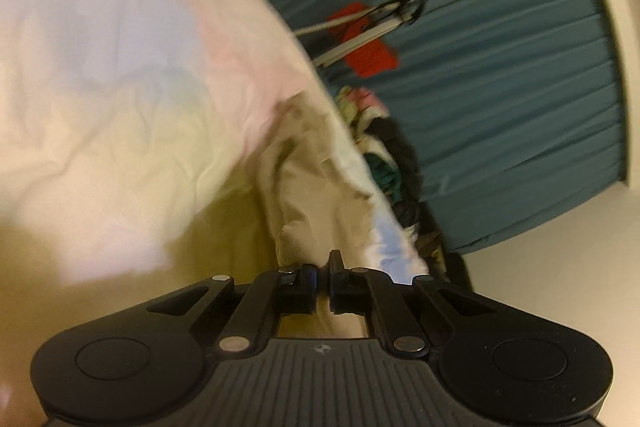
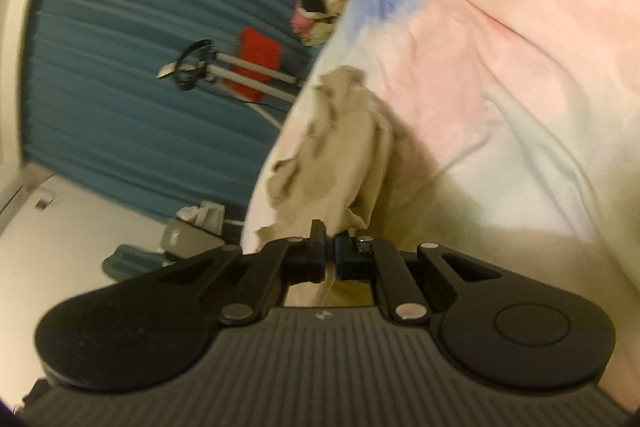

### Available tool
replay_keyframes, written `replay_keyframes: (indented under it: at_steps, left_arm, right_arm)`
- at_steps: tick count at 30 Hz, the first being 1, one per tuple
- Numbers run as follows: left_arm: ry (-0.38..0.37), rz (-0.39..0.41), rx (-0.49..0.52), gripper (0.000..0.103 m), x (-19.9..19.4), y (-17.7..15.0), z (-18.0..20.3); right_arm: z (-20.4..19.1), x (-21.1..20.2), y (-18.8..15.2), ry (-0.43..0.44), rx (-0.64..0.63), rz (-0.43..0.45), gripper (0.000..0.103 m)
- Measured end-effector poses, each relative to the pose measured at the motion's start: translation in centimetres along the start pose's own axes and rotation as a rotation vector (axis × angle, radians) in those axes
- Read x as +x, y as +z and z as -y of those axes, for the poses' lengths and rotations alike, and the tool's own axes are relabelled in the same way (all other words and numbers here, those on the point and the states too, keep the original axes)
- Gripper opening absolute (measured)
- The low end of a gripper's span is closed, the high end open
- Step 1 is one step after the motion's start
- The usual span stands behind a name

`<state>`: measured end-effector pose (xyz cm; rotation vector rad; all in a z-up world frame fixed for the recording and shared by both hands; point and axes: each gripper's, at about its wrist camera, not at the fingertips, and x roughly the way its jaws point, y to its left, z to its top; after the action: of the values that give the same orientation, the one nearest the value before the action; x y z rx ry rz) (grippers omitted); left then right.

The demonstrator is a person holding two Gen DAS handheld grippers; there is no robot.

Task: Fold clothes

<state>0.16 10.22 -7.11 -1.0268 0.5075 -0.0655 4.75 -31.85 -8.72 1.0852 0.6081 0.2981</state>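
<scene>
My pastel tie-dye garment [image 1: 120, 87] hangs lifted between both grippers, its beige inner fabric [image 2: 344, 147] bunched near the pinch points. My left gripper [image 1: 324, 277] is clamped on a fold of it, and my right gripper [image 2: 329, 253] likewise (both views are blurred). Behind it lies what looks like a teal bed [image 1: 500, 87] with a clothes pile [image 1: 384, 147] and a red item [image 2: 258, 61].

Home bedroom: teal bedsheet [image 1: 500, 75], heaped clothes pile [image 1: 384, 147], tripod [image 2: 224, 67] lying on bed.
</scene>
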Motion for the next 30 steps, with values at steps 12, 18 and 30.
replay_keyframes:
  at_steps: [12,18,30]
  left_arm:
    - [-0.064,0.072,-0.027,0.005,-15.0,-6.2,1.9]
    - [0.022,0.056,-0.012,0.005,-12.7,-4.0,3.4]
    - [0.292,-0.005,0.182,0.006,3.2,4.4,6.3]
  right_arm:
    - [-0.5,-14.0,-6.5,0.153,-0.092,0.155,0.007]
    - [-2.3,-11.9,-5.0,0.086,-0.090,0.134,0.007]
    - [-5.4,4.2,1.8,-0.116,-0.065,0.039,0.007]
